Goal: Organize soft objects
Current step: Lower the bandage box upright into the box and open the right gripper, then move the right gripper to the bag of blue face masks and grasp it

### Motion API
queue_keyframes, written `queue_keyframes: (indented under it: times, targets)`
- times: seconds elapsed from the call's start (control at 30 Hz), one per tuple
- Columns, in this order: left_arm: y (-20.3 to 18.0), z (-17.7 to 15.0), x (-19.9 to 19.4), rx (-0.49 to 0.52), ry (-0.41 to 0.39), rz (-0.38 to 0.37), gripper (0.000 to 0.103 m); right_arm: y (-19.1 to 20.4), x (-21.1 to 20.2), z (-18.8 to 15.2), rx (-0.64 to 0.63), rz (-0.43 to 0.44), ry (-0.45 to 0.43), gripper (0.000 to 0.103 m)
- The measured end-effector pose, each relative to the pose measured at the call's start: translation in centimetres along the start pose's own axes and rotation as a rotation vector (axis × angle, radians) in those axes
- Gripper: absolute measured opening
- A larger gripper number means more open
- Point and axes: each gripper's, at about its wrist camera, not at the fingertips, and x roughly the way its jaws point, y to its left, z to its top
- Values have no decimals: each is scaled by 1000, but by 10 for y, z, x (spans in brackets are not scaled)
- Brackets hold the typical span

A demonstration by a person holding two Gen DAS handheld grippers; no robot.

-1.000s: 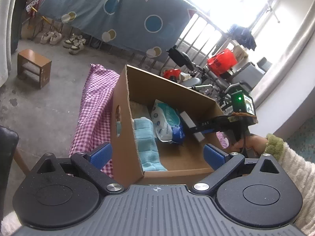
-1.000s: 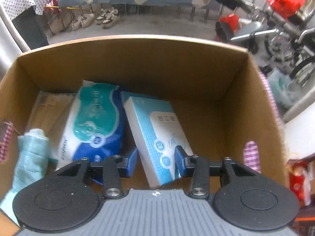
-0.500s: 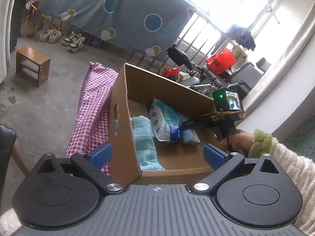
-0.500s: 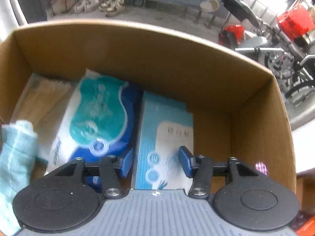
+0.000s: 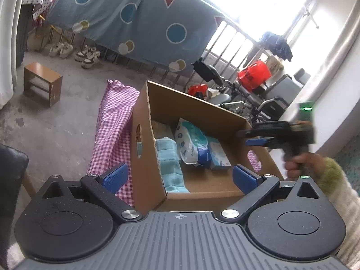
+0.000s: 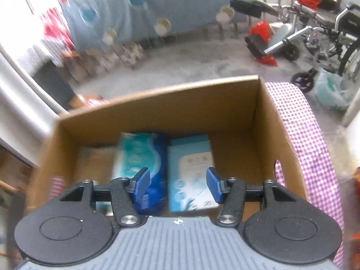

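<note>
An open cardboard box [image 5: 202, 117] holds a folded teal towel [image 5: 171, 164], a teal and blue wipes pack [image 5: 191, 141] and a light blue tissue box [image 5: 219, 155] lying side by side. My left gripper [image 5: 180, 176] hangs open in front of the box's near corner, with nothing in it. My right gripper [image 6: 177, 181] is above the box [image 6: 180, 110] with its jaws opening. The tissue box [image 6: 191, 168] and wipes pack [image 6: 139, 155] lie well below it, free of its pads. In the left wrist view the right gripper [image 5: 258, 141] is blurred over the box's right wall, held by a hand.
A purple checked cloth [image 5: 114, 121] lies under the box and hangs off the table. Beyond are a wooden stool [image 5: 42, 83], shoes [image 5: 87, 55], a hanging blue sheet [image 5: 135, 15] and a wheelchair [image 6: 326, 33]. A dark chair edge [image 5: 11, 175] is at the left.
The right gripper let go of the tissue box, which now lies flat beside the wipes. It rose up out of the box with its jaws wider. The left gripper stayed put.
</note>
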Motion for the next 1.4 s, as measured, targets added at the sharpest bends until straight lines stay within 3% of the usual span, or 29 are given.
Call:
queue_keyframes:
  times: [0.27,0.4,0.57,0.73,0.87,0.97,1.17,1.23,1.4]
  targets:
    - [-5,-9,-19,12,-21,-19,100,-6,-114,-66,-3,226,-189,62]
    - [-10,-21,-30,52,-20,-11,102,-4,-150,-107,5,322,-233,63]
    - [-14,-47,-29,83,51,11,102,0,-160,-164,21,415,-203,63]
    - [-15,-79,-12,69,163,23,101,4,-127,-218,157,509,-61,63]
    - [-15,-96,-4,79,215,55,101,-3,-86,-250,303,480,100,63]
    - [-16,-102,0,124,224,80,100,-11,-65,-268,396,439,161,63]
    - [-7,-104,18,145,236,144,92,-15,-43,-285,503,374,189,62]
    - [0,-105,27,124,271,161,84,-17,-40,-290,529,373,184,60]
    - [15,-109,39,49,328,143,78,-15,-41,-289,528,353,160,60]
